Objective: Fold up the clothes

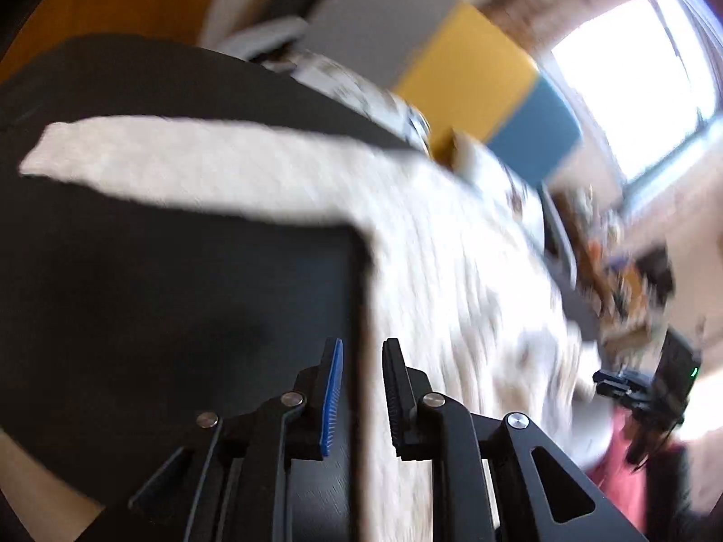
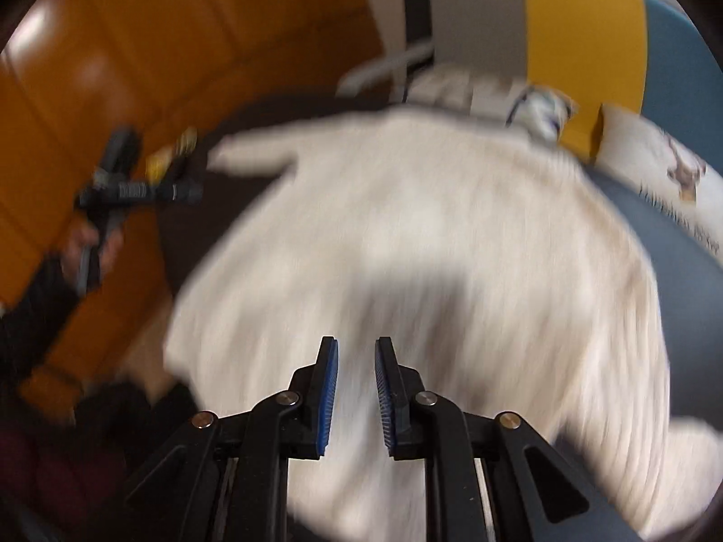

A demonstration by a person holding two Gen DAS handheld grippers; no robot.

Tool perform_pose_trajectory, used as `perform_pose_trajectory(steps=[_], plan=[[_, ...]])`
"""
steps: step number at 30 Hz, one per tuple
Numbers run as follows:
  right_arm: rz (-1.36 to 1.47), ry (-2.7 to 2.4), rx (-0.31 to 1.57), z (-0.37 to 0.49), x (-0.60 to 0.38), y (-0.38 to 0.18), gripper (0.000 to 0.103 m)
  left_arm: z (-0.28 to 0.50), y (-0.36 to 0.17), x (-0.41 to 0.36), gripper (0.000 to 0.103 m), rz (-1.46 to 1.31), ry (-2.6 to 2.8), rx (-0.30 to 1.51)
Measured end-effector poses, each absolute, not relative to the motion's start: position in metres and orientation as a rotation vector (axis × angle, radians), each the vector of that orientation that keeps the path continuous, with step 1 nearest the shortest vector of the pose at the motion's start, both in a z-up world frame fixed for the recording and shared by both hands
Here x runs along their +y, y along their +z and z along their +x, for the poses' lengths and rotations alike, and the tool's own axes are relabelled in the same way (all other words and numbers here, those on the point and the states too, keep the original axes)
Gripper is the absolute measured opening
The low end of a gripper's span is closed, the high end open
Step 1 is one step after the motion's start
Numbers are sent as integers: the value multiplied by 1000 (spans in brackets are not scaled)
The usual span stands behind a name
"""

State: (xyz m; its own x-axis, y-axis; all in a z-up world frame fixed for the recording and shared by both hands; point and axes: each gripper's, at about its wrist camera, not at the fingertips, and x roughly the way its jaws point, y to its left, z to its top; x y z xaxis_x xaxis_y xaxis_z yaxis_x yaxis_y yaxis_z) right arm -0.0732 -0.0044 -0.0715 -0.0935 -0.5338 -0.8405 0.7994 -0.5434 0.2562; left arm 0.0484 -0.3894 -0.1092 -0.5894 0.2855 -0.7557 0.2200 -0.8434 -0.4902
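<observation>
A cream knit sweater (image 1: 452, 271) lies spread on a dark round table (image 1: 158, 293), one sleeve (image 1: 180, 162) stretched out to the left. My left gripper (image 1: 361, 348) hovers over the sweater's straight side edge, open by a narrow gap, with no cloth pinched between its pads. In the right wrist view the sweater (image 2: 406, 235) fills the middle, its sleeve (image 2: 253, 153) pointing to the far left. My right gripper (image 2: 357, 343) hangs above the sweater's near part, its pads a little apart and nothing between them. Both views are blurred by motion.
More clothes (image 1: 343, 77) are piled at the table's far side, before a grey, yellow and blue panel (image 1: 465, 63). A printed cushion (image 2: 655, 167) lies on a blue-grey seat (image 2: 655, 248) at the right. An orange wooden wall (image 2: 158, 45) stands on the left, where a hand (image 2: 86, 244) holds the other tool.
</observation>
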Motion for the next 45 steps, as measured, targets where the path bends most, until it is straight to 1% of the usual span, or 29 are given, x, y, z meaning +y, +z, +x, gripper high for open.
perform_pose_trajectory(steps=[1, 4, 7, 8, 10, 11, 13, 15, 18, 20, 23, 24, 26, 30, 32, 33, 36, 39, 42, 45], plan=[[1252, -1794, 366, -63, 5, -81, 16, 50, -114, -371, 18, -1423, 2577, -843], [1365, -1808, 360, -48, 27, -108, 16, 59, -125, -329, 18, -1477, 2482, -758], [1457, -1797, 357, -36, 36, -136, 16, 55, -142, -295, 18, -1579, 2450, -600], [1475, -1803, 364, -31, 37, -143, 16, 55, -149, -292, 18, -1618, 2445, -571], [1458, -1842, 301, -24, 44, -145, 16, 54, -162, -286, 18, -1695, 2433, -518], [1460, -1854, 259, -20, 47, -145, 16, 56, -163, -288, 18, -1696, 2441, -533], [1473, -1834, 152, -15, 54, -143, 16, 54, -157, -291, 18, -1690, 2454, -550], [1443, -1897, 22, -16, 76, -131, 16, 45, -146, -294, 18, -1662, 2480, -525], [1378, -2143, -389, -39, 159, -112, 16, 32, -133, -296, 18, -1633, 2517, -482], [1381, -2325, -576, -51, 223, -108, 17, 17, -132, -295, 18, -1633, 2520, -477], [1415, -2507, -740, -77, 300, -109, 20, -3, -135, -290, 18, -1635, 2528, -485], [1434, -2600, -695, -85, 312, -107, 20, -8, -135, -287, 18, -1634, 2538, -477], [1404, -2713, -465, -97, 323, -103, 20, -14, -131, -284, 18, -1617, 2536, -483], [1409, -2684, 30, -115, 315, -107, 21, -28, -130, -270, 19, -1625, 2546, -427], [1389, -2707, -17, -122, 337, -109, 21, -36, -134, -266, 19, -1652, 2555, -427], [1354, -2738, 57, -123, 340, -110, 21, -40, -136, -265, 19, -1669, 2560, -433], [1268, -2651, 491, -121, 329, -113, 21, -46, -137, -260, 19, -1714, 2582, -411], [1211, -2469, 927, -118, 314, -133, 21, -49, -139, -256, 19, -1771, 2602, -378], [1150, -2385, 1141, -122, 318, -158, 21, -50, -144, -253, 19, -1823, 2603, -411], [1124, -2372, 1217, -135, 326, -174, 21, -52, -150, -250, 19, -1880, 2595, -447]])
